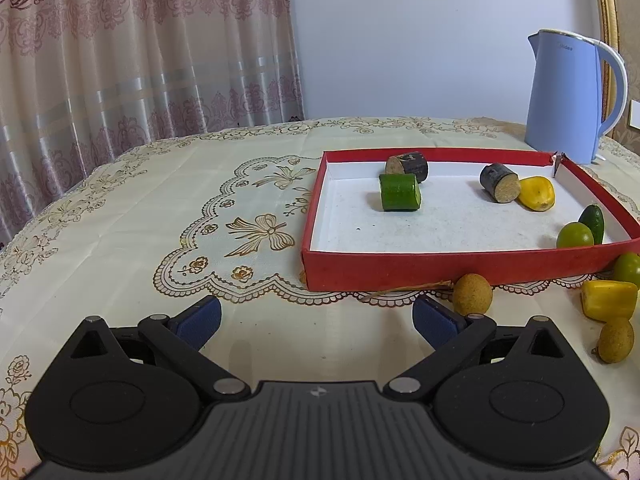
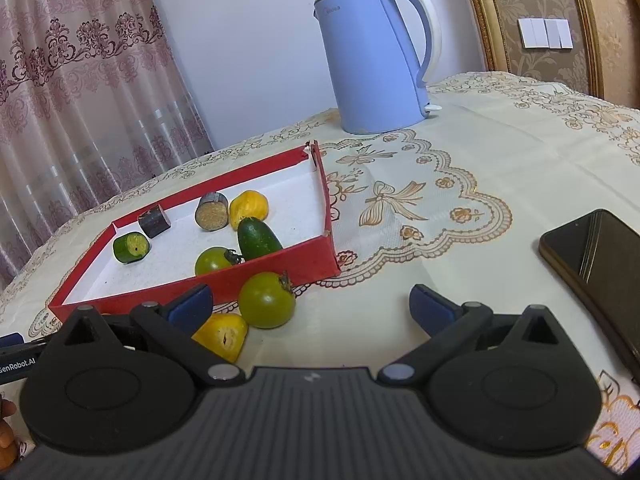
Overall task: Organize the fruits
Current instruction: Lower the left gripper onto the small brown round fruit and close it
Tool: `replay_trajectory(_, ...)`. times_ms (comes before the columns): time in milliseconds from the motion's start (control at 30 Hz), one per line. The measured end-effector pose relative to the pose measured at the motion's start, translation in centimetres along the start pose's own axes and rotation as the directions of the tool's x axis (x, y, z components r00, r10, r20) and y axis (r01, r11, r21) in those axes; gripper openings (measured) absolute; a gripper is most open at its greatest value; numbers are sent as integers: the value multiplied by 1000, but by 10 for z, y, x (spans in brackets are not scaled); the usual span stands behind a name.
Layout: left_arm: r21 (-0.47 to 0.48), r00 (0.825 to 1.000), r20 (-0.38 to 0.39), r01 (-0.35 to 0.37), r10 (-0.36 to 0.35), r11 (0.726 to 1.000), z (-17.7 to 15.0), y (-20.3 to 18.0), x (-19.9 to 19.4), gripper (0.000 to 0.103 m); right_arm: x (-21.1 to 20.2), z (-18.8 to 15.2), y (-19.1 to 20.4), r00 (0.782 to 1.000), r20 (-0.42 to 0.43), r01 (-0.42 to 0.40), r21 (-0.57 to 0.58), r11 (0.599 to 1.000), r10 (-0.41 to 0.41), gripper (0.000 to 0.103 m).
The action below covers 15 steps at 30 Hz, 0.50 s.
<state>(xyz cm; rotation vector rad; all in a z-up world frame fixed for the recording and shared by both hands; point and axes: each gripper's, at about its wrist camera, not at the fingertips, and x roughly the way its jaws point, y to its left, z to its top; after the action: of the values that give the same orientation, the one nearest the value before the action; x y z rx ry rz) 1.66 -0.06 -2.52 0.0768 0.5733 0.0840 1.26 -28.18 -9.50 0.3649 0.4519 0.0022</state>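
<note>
A shallow red box [image 1: 448,270] with a white floor holds a green cut piece [image 1: 400,192], two dark cut pieces [image 1: 408,167] [image 1: 500,183], a yellow fruit [image 1: 537,193], a dark green fruit [image 1: 593,217] and a green round fruit [image 1: 575,235]. On the cloth before it lie two brown round fruits [image 1: 472,294] [image 1: 616,340], a yellow piece [image 1: 609,300] and a green tomato [image 2: 267,300]. My left gripper [image 1: 316,318] is open and empty, left of the near brown fruit. My right gripper [image 2: 310,306] is open and empty; the green tomato and a yellow piece [image 2: 222,335] lie by its left finger.
A blue electric kettle [image 2: 376,60] stands behind the box [image 2: 280,268]. A black phone [image 2: 600,272] lies on the cloth at the right. The table has a cream embroidered cloth [image 1: 160,220]. Curtains hang behind on the left. A golden frame stands at the right.
</note>
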Motion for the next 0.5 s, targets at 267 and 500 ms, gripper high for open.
replay_trajectory(267, 28, 999, 31, 40, -41, 999, -2, -4, -5, 103, 0, 0, 0, 1000, 1, -2, -1, 1000, 2, 103)
replay_trajectory(500, 81, 994, 60, 90, -95, 993, -3, -11, -10, 103, 0, 0, -1, 1000, 1, -8, 0, 1000, 8, 103)
